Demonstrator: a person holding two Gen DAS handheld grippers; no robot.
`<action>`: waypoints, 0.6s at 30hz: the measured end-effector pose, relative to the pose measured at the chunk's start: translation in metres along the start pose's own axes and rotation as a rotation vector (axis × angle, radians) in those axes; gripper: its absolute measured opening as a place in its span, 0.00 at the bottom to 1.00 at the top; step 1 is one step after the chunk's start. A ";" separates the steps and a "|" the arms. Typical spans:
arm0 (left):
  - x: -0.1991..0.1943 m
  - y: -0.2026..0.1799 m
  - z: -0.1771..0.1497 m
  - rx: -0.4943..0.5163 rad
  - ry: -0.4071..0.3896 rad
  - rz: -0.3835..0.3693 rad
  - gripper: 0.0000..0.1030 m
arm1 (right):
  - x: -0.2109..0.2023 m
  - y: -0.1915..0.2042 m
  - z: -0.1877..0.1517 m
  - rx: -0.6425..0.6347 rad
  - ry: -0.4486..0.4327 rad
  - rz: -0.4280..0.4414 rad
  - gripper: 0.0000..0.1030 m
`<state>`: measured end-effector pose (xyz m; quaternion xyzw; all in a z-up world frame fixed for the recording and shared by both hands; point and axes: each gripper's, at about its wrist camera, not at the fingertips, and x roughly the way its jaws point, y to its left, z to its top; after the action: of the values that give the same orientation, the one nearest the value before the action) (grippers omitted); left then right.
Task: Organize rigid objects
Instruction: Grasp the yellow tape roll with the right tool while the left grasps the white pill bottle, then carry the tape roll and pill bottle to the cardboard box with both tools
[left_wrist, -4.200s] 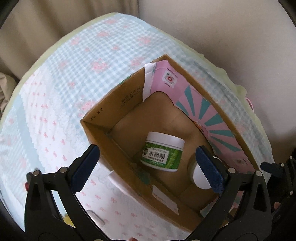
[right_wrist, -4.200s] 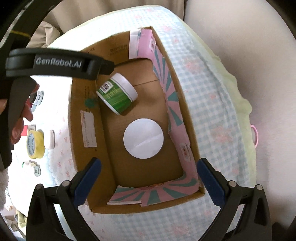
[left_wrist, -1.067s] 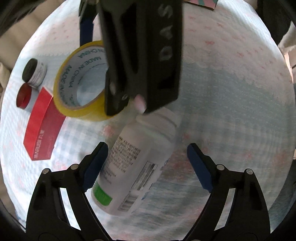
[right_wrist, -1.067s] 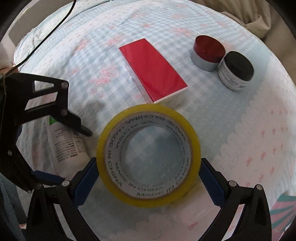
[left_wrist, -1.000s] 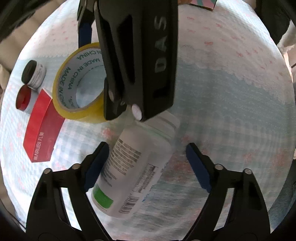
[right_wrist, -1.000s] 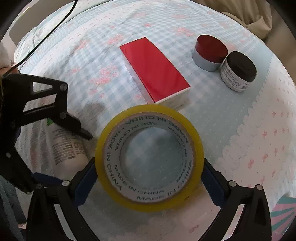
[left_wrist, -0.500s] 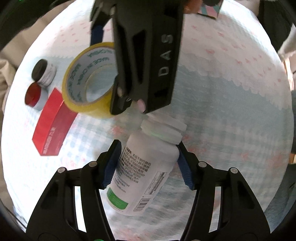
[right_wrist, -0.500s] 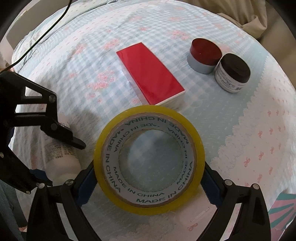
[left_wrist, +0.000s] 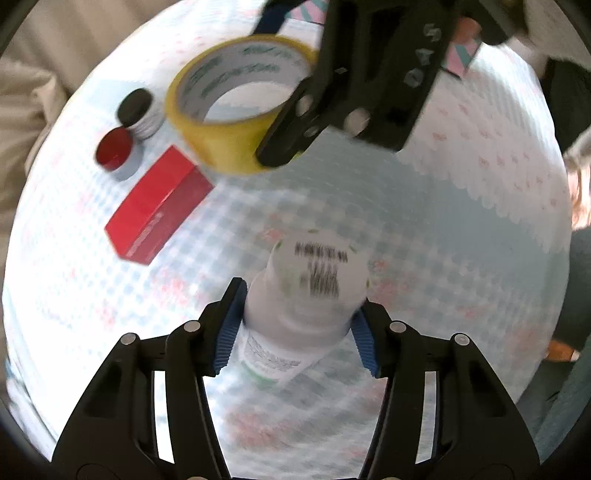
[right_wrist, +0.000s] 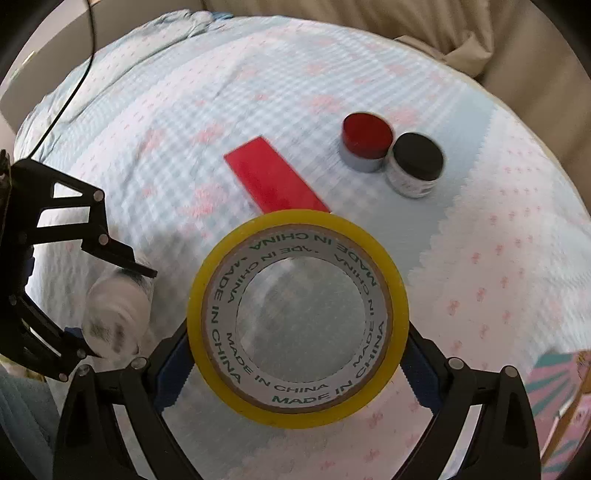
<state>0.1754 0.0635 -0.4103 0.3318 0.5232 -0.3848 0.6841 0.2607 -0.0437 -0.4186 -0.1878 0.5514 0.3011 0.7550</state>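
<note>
While blurred, white bottle (left_wrist: 303, 295) seemingly clamped in left gripper (left_wrist: 295, 332), tape roll (right_wrist: 297, 317) within right gripper (right_wrist: 295, 369)

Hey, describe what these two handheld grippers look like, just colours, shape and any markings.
Both the left gripper and the right gripper have black skeletal plastic frames with silver rivets and blue ribbed pads on the jaws. The right one's body shows pale raised lettering.

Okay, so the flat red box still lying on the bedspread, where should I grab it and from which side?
Take the red box across its narrow width, on the two long side faces, coming straight down from above. It lies flat with its broad face up, free all round; the red-lidded jar and black-lidded jar stand apart from it.
</note>
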 end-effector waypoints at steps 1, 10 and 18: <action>-0.004 0.003 -0.001 -0.025 -0.002 -0.003 0.48 | -0.004 0.000 -0.001 0.011 -0.004 -0.004 0.94; -0.038 0.013 -0.009 -0.269 -0.024 -0.024 0.47 | -0.052 -0.003 -0.014 0.141 -0.055 -0.027 0.94; -0.108 0.027 0.024 -0.445 -0.124 -0.012 0.47 | -0.127 -0.006 -0.032 0.308 -0.105 -0.072 0.94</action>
<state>0.1932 0.0748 -0.2988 0.1454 0.5542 -0.2833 0.7690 0.2145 -0.0992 -0.3093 -0.0736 0.5438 0.1952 0.8129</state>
